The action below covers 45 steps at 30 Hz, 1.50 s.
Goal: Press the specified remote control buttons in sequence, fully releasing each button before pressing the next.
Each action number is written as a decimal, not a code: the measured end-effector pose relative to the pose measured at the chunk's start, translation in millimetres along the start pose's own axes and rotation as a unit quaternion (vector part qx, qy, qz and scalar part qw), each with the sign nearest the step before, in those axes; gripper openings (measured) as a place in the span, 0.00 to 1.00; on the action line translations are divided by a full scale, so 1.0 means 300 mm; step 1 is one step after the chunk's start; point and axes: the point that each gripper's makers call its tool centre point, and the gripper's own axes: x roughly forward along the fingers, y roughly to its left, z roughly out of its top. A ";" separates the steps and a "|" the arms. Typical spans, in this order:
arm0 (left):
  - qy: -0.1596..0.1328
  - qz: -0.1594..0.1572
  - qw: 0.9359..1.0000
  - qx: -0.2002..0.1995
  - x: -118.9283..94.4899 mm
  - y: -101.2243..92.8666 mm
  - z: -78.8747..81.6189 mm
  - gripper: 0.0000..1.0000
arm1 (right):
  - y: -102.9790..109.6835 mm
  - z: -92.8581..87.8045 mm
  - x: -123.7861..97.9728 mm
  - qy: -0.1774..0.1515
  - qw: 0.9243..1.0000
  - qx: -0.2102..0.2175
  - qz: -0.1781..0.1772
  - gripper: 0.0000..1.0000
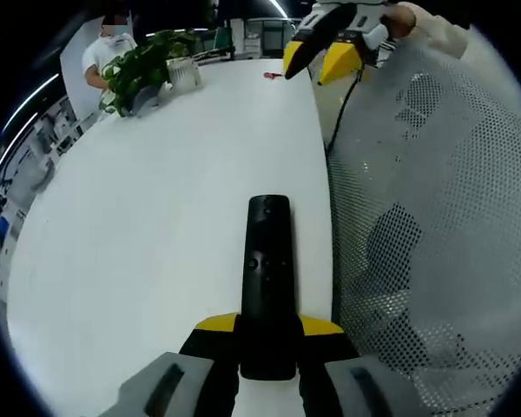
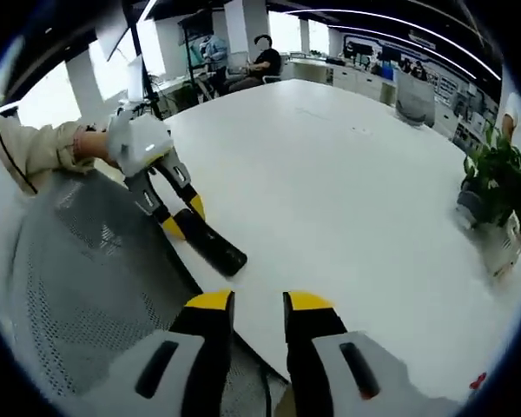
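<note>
left gripper (image 1: 269, 334) clamps the near end of the black remote control (image 1: 267, 278), which points out over the white table (image 1: 148, 226). right gripper (image 2: 259, 314) jaws stand apart, holding nothing, above the table edge. potted plant (image 1: 143, 69) at the far side; mesh chair (image 1: 434, 226) beside the table.
</note>
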 end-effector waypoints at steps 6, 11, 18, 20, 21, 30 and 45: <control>0.000 -0.002 1.000 0.007 0.001 -0.001 0.001 0.24 | 0.047 0.023 0.120 0.021 0.999 -0.030 0.038 0.00; -0.002 -0.004 1.000 0.009 0.002 0.001 0.002 0.24 | 0.077 -0.006 0.206 0.059 0.994 -0.072 0.059 0.00; -0.003 -0.006 1.000 0.010 0.004 0.002 0.003 0.24 | 0.108 -0.036 0.306 0.106 0.983 -0.131 0.074 0.00; -0.002 -0.006 1.000 0.010 0.004 0.002 0.003 0.24 | 0.114 -0.033 0.314 0.110 0.981 -0.141 0.078 0.00; -0.002 -0.006 1.000 0.010 0.004 0.002 0.002 0.24 | 0.114 -0.029 0.325 0.116 0.978 -0.157 0.077 0.00; -0.002 -0.006 1.000 0.010 0.004 0.003 0.002 0.24 | 0.115 -0.055 0.372 0.146 0.970 -0.175 0.089 0.00; -0.001 -0.007 1.000 0.004 0.004 0.002 0.001 0.24 | 0.123 -0.058 0.378 0.192 0.950 -0.230 0.083 0.00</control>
